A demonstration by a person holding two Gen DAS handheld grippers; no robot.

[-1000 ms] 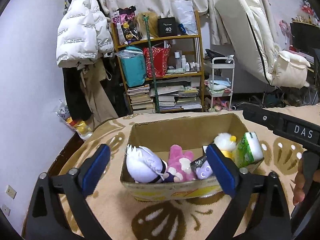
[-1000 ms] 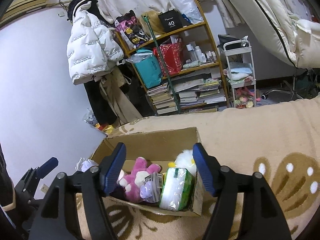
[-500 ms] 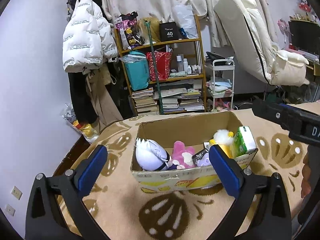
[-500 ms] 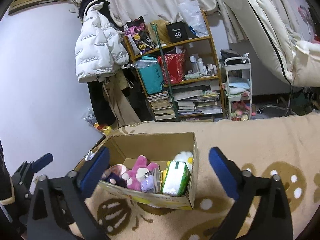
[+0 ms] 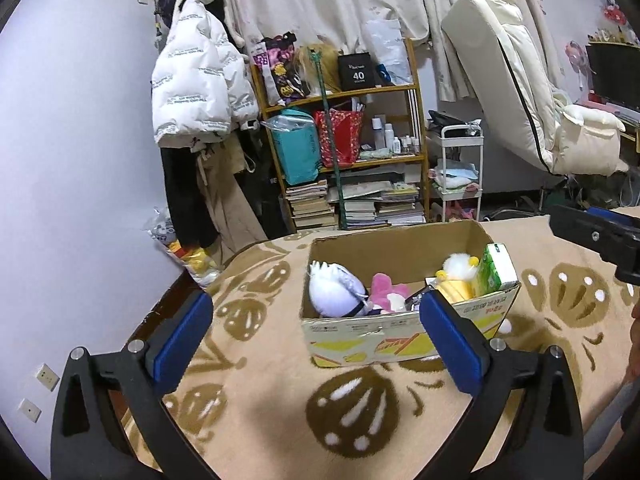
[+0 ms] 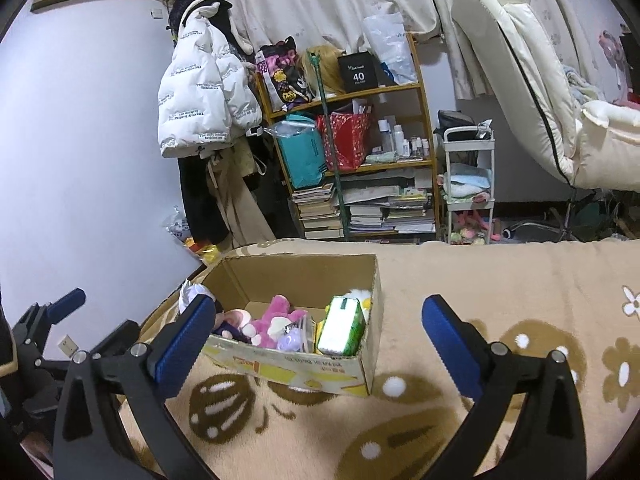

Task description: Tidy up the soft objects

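Plush toys sit in the box [image 5: 404,332] on the patterned blanket [image 5: 280,400]: a white doll [image 5: 336,292] at its left end, a pink plush [image 5: 386,294] in the middle, a yellow duck [image 5: 456,274] and a green tissue pack [image 5: 496,274] at the right end. Both claws are wide and hold nothing; the left gripper [image 5: 312,340] hangs in front of the box, the right gripper [image 6: 320,344] near its right end. The pack leans on the rim and rises above it, so I judge a nudge from either claw could tip it out. The box looks light and may slide on the soft blanket. A small white ball [image 6: 394,387] lies on the blanket just beside the box and may get overlooked.
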